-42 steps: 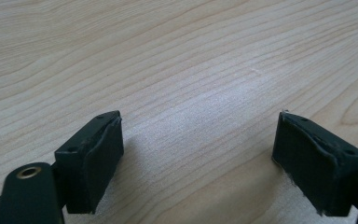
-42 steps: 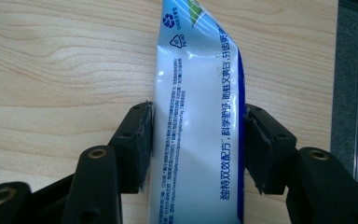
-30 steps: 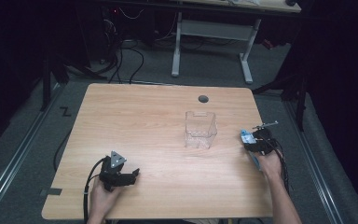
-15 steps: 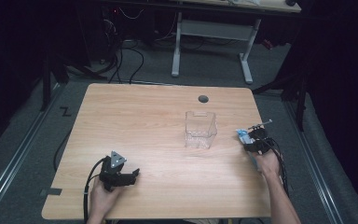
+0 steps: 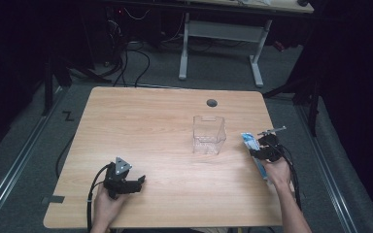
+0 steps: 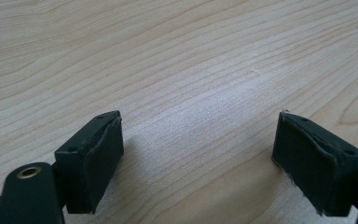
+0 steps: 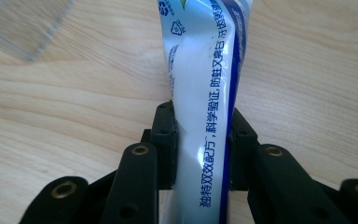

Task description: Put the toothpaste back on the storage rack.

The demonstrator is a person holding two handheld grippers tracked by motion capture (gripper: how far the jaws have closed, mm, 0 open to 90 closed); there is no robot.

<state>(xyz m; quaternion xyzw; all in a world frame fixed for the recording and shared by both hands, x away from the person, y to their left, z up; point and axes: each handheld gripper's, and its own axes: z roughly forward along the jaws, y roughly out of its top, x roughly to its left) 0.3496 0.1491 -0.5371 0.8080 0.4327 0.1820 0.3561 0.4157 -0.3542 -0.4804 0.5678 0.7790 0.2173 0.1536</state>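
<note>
At the left of the pale wooden table point(image 5: 145, 126) we are resting the left gripper point(image 6: 200, 154) low on bare wood, jaws spread wide with nothing between them. Moving right, the clear plastic open-topped box point(image 5: 209, 135) is standing upright near the table's middle, apparently empty. Just right of it, our right gripper point(image 7: 203, 140) is clenching a white-and-blue printed toothpaste tube point(image 7: 205, 84) across its body, the tube lying near the table's right edge. We are judging this the pick-up step; the next move is probably calling for lifting the tube, carrying it leftward over the box rim and letting go.
</note>
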